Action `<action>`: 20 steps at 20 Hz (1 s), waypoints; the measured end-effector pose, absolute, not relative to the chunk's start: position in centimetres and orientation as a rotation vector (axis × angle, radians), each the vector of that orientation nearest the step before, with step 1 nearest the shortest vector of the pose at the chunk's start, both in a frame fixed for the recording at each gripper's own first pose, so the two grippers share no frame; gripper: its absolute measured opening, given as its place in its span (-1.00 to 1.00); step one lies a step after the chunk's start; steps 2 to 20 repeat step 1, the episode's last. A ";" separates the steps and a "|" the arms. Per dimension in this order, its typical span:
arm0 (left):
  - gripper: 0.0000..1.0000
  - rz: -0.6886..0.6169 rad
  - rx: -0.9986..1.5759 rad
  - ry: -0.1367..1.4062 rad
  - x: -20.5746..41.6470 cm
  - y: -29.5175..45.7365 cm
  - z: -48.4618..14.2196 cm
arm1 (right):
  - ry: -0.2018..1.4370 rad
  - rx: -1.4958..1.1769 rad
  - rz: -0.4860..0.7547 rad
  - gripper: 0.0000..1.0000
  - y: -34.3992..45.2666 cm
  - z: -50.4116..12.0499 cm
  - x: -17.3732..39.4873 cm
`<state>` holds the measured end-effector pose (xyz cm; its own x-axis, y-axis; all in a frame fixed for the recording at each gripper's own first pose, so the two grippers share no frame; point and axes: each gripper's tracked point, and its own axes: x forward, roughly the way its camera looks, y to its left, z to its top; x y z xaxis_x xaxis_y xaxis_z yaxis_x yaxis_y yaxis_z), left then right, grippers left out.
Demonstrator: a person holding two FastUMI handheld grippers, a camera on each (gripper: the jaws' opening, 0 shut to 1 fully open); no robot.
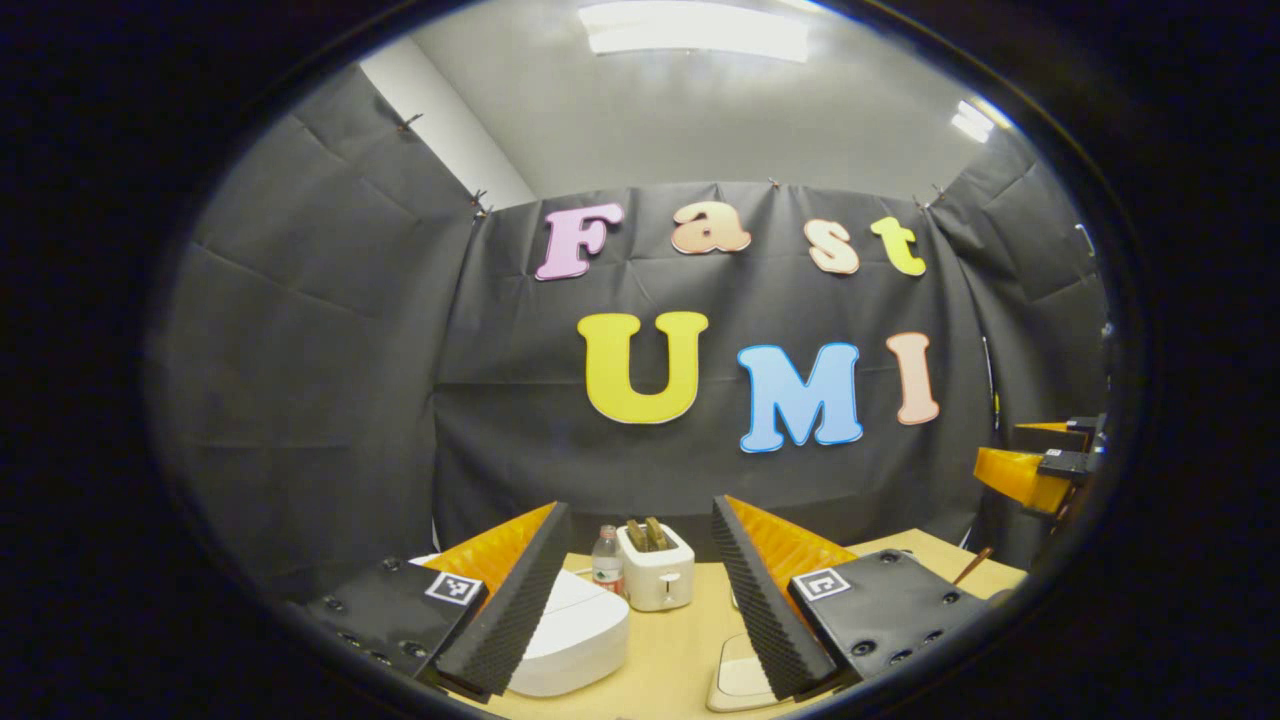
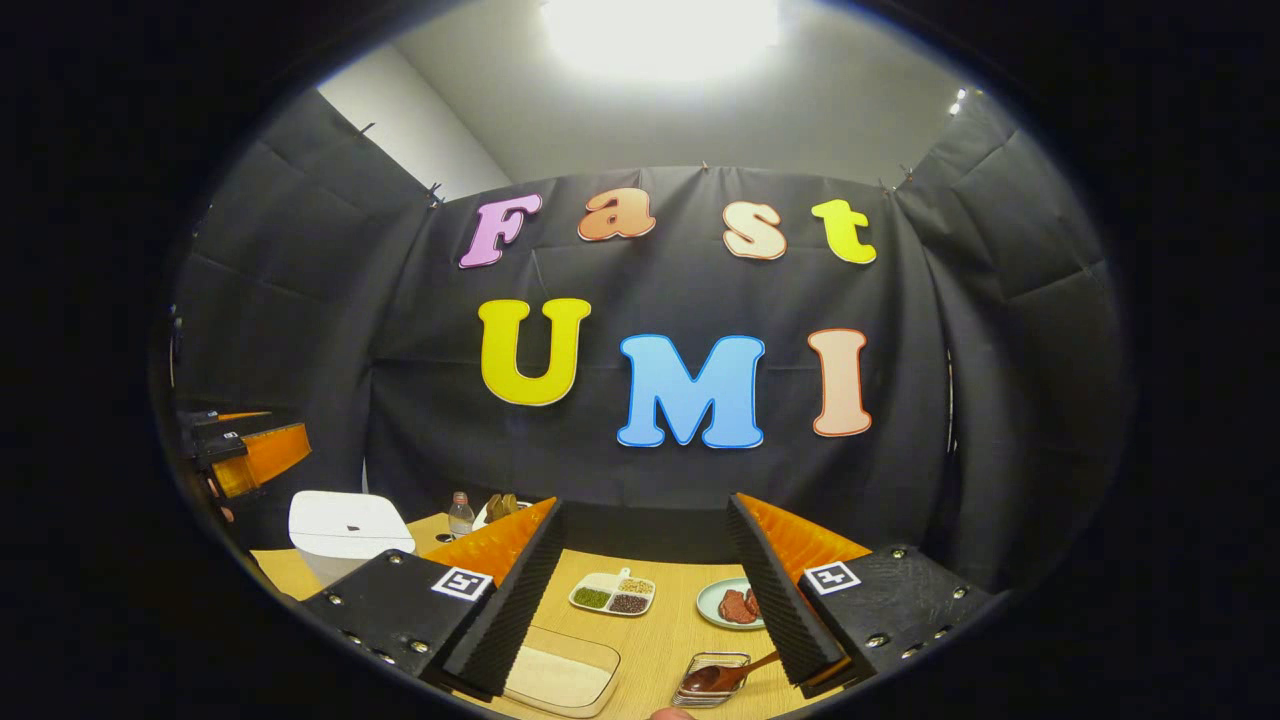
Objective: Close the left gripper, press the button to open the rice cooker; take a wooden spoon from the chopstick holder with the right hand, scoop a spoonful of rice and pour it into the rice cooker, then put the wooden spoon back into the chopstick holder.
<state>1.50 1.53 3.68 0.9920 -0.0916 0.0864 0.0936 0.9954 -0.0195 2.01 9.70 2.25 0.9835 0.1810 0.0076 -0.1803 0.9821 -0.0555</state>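
Observation:
In the left gripper view my left gripper point(image 1: 640, 508) is open and holds nothing. The white rice cooker point(image 1: 570, 630) sits low on the left, partly behind the left finger, with its lid down. In the right gripper view my right gripper point(image 2: 643, 505) is also open and empty. Below it, a wooden spoon point(image 2: 728, 673) lies in a small metal holder point(image 2: 712, 690) by the right finger. A clear tray of rice point(image 2: 560, 678) lies by the left finger. The rice cooker point(image 2: 345, 525) stands far left, with the left gripper point(image 2: 240, 450) above it.
A toaster point(image 1: 655, 565) with bread and a water bottle point(image 1: 606, 560) stand at the back of the wooden table point(image 1: 680, 640). A divided dish of grains point(image 2: 613, 592) and a plate of meat point(image 2: 735, 605) lie mid-table. The right gripper point(image 1: 1050, 465) hovers far right.

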 end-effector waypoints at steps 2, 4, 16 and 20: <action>0.93 -0.099 -0.031 -0.087 1.4 1.5 3.7 | -0.013 -0.058 0.176 0.95 9.5 2.2 2.0; 0.93 -0.099 -0.031 -0.087 1.4 1.5 3.7 | -0.013 -0.058 0.176 0.95 9.5 2.2 2.0; 0.93 -0.099 -0.031 -0.087 1.4 1.5 3.7 | -0.013 -0.058 0.176 0.95 9.5 2.2 2.0; 0.93 -0.099 -0.031 -0.087 1.4 1.5 3.7 | -0.013 -0.058 0.176 0.95 9.5 2.2 2.0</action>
